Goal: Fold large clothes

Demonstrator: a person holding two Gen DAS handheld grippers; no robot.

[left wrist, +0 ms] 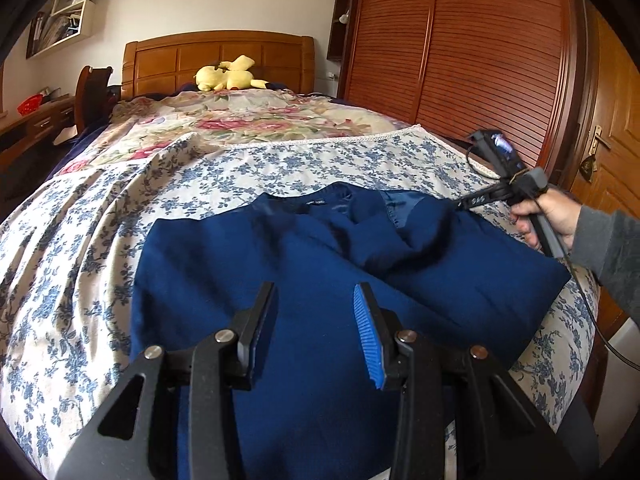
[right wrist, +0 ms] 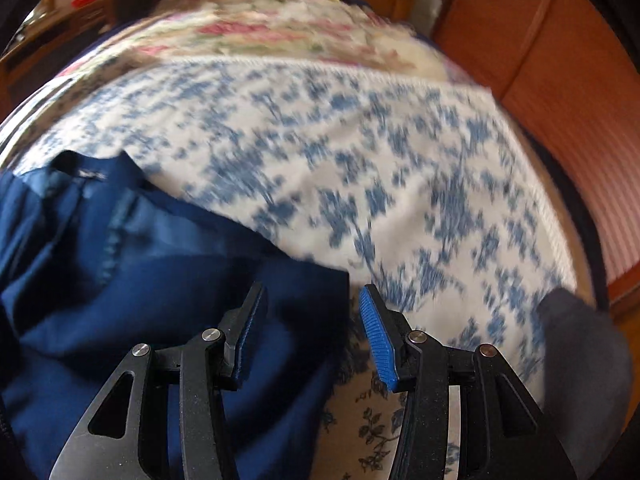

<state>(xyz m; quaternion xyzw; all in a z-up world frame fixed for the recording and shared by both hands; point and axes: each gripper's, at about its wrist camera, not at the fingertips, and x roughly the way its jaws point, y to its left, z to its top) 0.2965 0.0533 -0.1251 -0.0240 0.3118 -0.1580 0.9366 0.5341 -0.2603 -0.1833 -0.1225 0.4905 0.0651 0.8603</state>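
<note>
At the far left of the left wrist view a desk point(left wrist: 36, 120) stands by the wall with a chair point(left wrist: 94, 92) beside it, and shelves point(left wrist: 64, 12) hang above. The bed point(left wrist: 100, 240) fills the middle, its near half under a blue-flowered sheet point(left wrist: 72, 280), the far half under a pink-flowered cover point(left wrist: 224, 116). A yellow plush toy point(left wrist: 226, 76) lies against the wooden headboard point(left wrist: 216, 56).

The task's thing, a dark blue garment point(left wrist: 288, 280), lies spread on the sheet near the foot of the bed, collar point(left wrist: 320, 202) toward the headboard, with part of its right side folded inward so that shiny lining point(left wrist: 404, 208) shows. The left tongs point(left wrist: 316, 320) hover just over its middle, jaws apart, with nothing between them.

Farther right, the right tongs point(left wrist: 476, 200) reach toward the garment's shoulder, gripped by a hand point(left wrist: 548, 212) in a grey sleeve; a wardrobe point(left wrist: 460, 52) and a door point(left wrist: 612, 152) stand behind. In the blurred right wrist view, the right tongs point(right wrist: 312, 320) are spread wide, empty, straddling the garment's point(right wrist: 160, 280) right edge: the left finger over blue cloth, the right finger over the sheet point(right wrist: 400, 184).
</note>
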